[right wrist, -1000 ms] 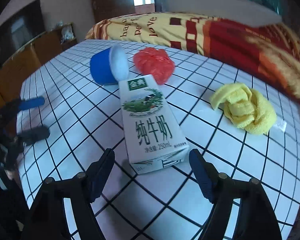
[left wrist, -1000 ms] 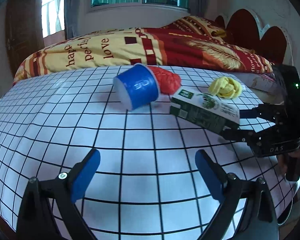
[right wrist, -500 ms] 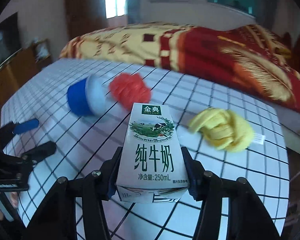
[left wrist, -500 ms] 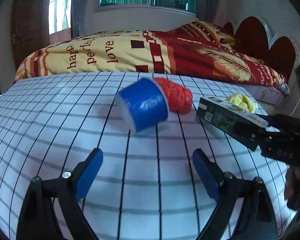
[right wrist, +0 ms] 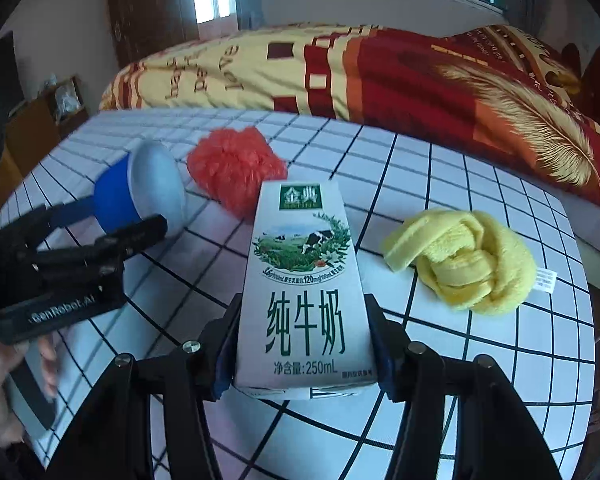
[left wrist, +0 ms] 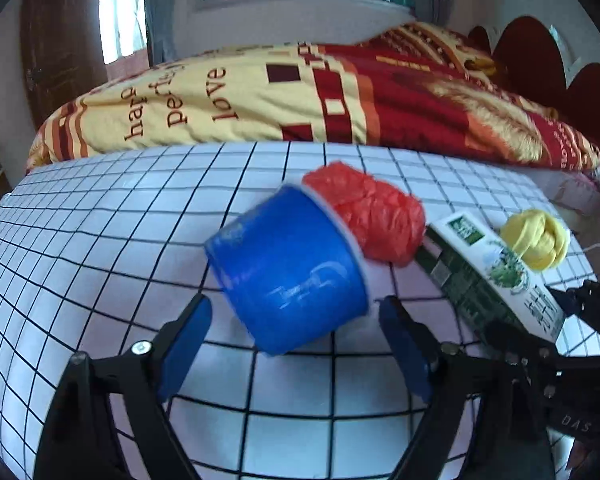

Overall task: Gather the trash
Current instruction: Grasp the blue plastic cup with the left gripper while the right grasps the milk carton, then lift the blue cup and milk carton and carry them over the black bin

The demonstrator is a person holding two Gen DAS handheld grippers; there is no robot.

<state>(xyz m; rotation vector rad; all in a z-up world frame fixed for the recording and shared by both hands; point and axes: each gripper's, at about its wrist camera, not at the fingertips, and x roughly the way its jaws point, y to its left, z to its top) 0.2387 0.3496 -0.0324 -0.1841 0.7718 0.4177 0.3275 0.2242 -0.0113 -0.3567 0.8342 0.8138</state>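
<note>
In the right wrist view, at the far left edge, a hand [right wrist: 4, 364] holds the left gripper [right wrist: 112, 216], whose fingers reach toward the blue cup [right wrist: 118, 200]. The cup lies on its side on the checked table [right wrist: 480, 360], its white mouth facing right. Just right of it sits a crumpled red bag [right wrist: 236, 168], touching or nearly touching the cup; the blur leaves that unclear. At centre, the right gripper [right wrist: 304, 354] pinches the milk carton [right wrist: 304, 288] by its lower sides, both pads pressed against it, the carton's printed face toward the camera. Right of the carton, apart from it, lies a knotted yellow cloth [right wrist: 468, 256]. A patterned bed [right wrist: 380, 72] fills the top of the frame.

In the left wrist view, the left gripper [left wrist: 296, 344] stands with jaws spread, though they have just been narrowing; the cup [left wrist: 288, 276] sits between and just beyond the fingertips, seemingly not touched by the pads. The bag [left wrist: 372, 216] lies behind the cup's rim, with the carton [left wrist: 496, 276] to its right, clamped at the lower right edge by the right gripper [left wrist: 540, 328], and the cloth [left wrist: 538, 240] beyond.
</note>
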